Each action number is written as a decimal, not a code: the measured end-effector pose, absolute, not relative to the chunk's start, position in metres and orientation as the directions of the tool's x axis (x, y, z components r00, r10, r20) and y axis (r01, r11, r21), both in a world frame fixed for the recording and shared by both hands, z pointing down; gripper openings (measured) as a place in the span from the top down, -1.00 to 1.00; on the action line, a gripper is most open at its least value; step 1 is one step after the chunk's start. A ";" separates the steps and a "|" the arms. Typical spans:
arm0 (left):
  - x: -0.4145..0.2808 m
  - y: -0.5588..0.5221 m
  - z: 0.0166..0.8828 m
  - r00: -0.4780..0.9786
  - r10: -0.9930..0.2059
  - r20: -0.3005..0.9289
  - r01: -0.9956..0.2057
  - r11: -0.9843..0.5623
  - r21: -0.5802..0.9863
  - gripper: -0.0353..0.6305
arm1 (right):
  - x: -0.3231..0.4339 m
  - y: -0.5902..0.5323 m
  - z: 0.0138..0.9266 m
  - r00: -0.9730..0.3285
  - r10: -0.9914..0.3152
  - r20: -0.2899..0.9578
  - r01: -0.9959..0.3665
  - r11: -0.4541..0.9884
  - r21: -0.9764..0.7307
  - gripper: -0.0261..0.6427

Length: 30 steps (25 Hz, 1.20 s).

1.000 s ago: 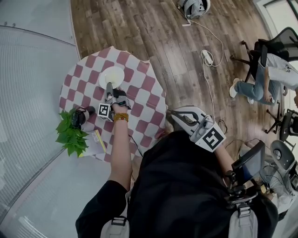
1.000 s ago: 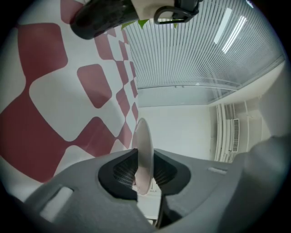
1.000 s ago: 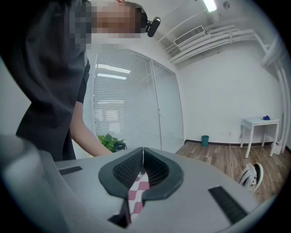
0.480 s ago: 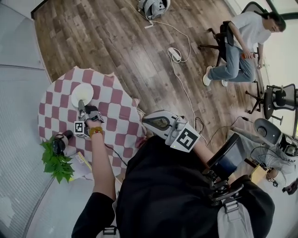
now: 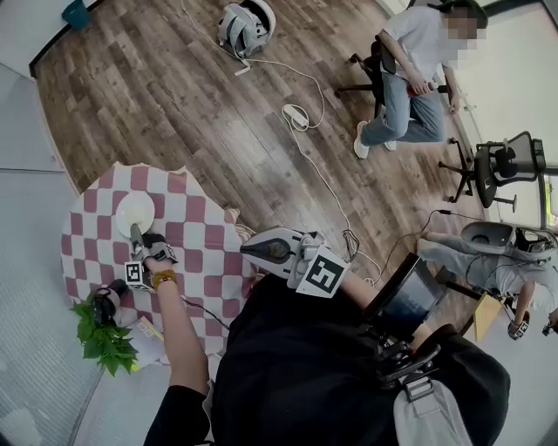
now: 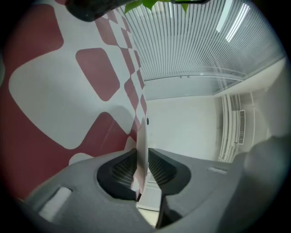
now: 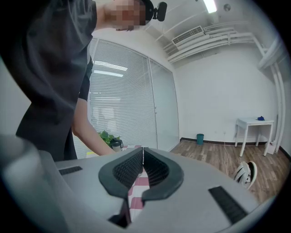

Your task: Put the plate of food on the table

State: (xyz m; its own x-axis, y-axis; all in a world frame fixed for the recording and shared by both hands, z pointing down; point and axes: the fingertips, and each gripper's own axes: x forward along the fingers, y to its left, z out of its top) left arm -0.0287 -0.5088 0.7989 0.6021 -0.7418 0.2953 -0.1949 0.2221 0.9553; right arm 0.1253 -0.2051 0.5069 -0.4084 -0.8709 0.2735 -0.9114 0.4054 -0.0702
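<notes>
A white plate [image 5: 134, 212] lies on the round table's red-and-white checked cloth [image 5: 196, 239]; I make out no food on it. My left gripper [image 5: 135, 233] is shut on the plate's near rim. In the left gripper view the plate [image 6: 141, 136] shows edge-on, pinched between the dark pads of that gripper [image 6: 142, 159], beside the cloth [image 6: 50, 91]. My right gripper [image 5: 248, 250] is held against my body, off the table's right edge. In its own view the right gripper [image 7: 142, 154] is shut with nothing in it.
A potted green plant [image 5: 105, 341], a dark cup [image 5: 106, 299] and a yellow card [image 5: 148, 329] occupy the table's near left. On the wood floor lie a cable with a power strip [image 5: 295, 115] and a helmet-like object [image 5: 244, 24]. A person sits on a chair [image 5: 410, 74]; an office chair [image 5: 501, 161] stands right.
The head view has swung, so the table now sits lower left and smaller. The left gripper stays shut on the plate at the same spot on the cloth. The right gripper remains by my body.
</notes>
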 end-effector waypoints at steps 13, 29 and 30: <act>-0.034 -0.491 0.821 0.609 -0.664 0.434 -0.289 0.324 0.901 0.66 | 0.119 -0.194 0.498 -0.385 -0.882 0.272 -0.920 0.391 -0.035 0.89; -0.048 -0.456 0.840 0.590 -0.530 0.609 -0.456 0.404 0.793 0.61 | 0.112 -0.175 0.487 -0.376 -0.896 0.237 -0.922 0.387 0.002 0.89; -0.047 -0.453 0.840 0.592 -0.523 0.614 -0.458 0.409 0.790 0.61 | 0.112 -0.174 0.486 -0.374 -0.897 0.234 -0.923 0.385 0.003 0.89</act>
State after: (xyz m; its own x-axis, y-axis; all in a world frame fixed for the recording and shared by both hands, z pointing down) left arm -0.0472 -0.4533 0.8404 0.5916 -0.5230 0.6136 -0.4579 0.4085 0.7896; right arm 0.1120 -0.1738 0.4864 -0.3737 -0.8975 0.2342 -0.9229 0.3851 0.0030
